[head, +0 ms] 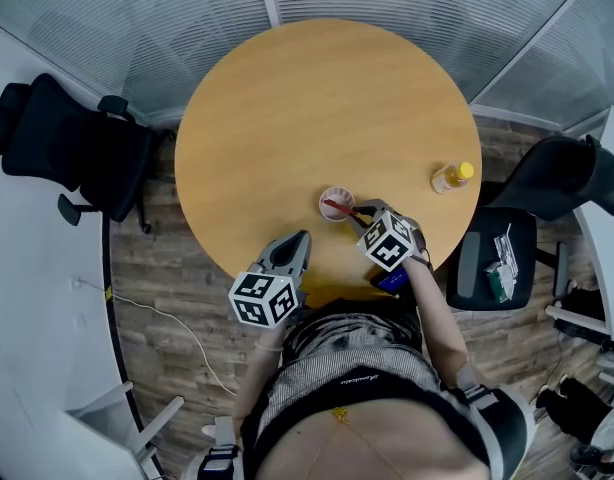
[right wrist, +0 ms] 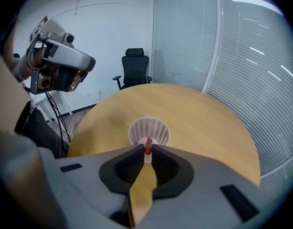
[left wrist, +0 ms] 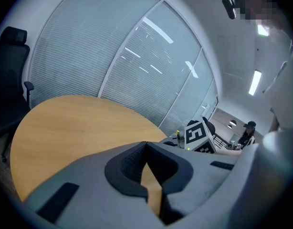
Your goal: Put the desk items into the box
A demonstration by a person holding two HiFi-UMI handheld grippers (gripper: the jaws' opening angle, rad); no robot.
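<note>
Grippers: two. The left gripper point(head: 297, 240) hangs over the near rim of the table point(head: 307, 108), its jaws together at the tips with nothing between them. The right gripper point(head: 359, 215) has its jaws clamped on the pen point(head: 339, 208).
Pens: one. It is red and slim and lies tilted, with its far end over the mouth of the cup point(head: 324, 198) and its near end in the right jaws.
Cups: one. It is white and round with a mesh wall and an open top. It stands upright on the table, right of centre and towards the near rim, just ahead of the right gripper.
Bottles: one. The bottle point(head: 453, 176) has a yellow cap and stands near the table's right rim, well apart from the cup.
Tables: one, round, with a plain wood top.
Chairs: one black chair point(head: 67, 143) at the left. At the right there are a dark seat point(head: 477, 263) and a black back, and I cannot tell whether they are one chair or two.
Hard to make out: in the right gripper view only the pen's red tip shows above the jaws. A blue thing point(head: 392, 281) at the table's near rim is mostly covered by the right gripper, and I cannot tell what it is. The small items on the seat are too small to name.
</note>
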